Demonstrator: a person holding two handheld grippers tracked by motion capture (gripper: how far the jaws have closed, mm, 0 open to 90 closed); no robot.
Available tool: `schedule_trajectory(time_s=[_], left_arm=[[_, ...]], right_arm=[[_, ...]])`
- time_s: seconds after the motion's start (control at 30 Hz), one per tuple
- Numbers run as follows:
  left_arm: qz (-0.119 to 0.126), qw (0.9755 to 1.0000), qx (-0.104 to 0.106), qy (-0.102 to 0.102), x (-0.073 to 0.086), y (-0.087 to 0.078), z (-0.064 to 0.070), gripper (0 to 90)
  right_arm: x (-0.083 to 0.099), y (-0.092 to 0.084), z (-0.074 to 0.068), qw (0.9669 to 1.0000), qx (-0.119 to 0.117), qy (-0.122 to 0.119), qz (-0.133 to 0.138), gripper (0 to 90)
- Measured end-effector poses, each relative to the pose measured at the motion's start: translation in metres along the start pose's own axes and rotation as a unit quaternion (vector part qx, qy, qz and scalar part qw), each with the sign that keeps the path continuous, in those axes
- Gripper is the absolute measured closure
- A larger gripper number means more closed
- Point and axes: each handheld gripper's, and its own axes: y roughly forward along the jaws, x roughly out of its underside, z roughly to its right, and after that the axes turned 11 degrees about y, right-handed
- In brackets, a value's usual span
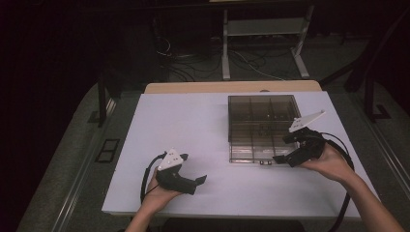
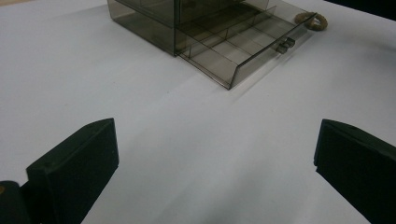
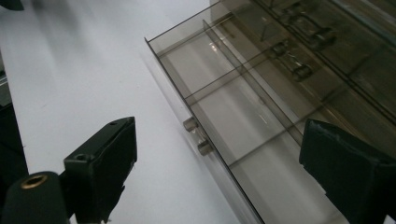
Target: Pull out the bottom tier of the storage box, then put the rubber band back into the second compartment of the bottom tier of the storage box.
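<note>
A dim lab or test room — a white table (image 1: 183, 145) on carpet, loose cables (image 1: 203, 60) and a metal stand (image 1: 263, 29) behind it.

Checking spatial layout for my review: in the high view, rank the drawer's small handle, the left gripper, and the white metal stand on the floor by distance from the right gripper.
1. Small handle on the smoky clear plastic drawer's front, just left of the right gripper.
2. Left gripper, across the table's near left.
3. White metal stand, beyond the table's far edge.
</note>
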Motion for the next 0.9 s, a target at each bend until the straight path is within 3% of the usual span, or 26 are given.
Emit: schedule_trajectory(time_s=[0.23, 0.47, 0.9], left_arm=[[0.002, 1.0000, -0.001, -0.002, 0.000, 0.000, 0.000, 0.0], [0.001, 1.0000, -0.002, -0.002, 0.001, -0.001, 0.000, 0.0], [0.002, 1.0000, -0.004, -0.004, 0.000, -0.001, -0.001, 0.0]], right_arm=[[0.006, -0.015, 0.003, 0.9996, 0.019, 0.017, 0.012, 10.5], [0.019, -0.028, 0.015, 0.9979, 0.040, 0.042, 0.030, 10.5], [0.040, -0.036, 0.033, 0.9935, 0.059, 0.081, 0.054, 10.6]])
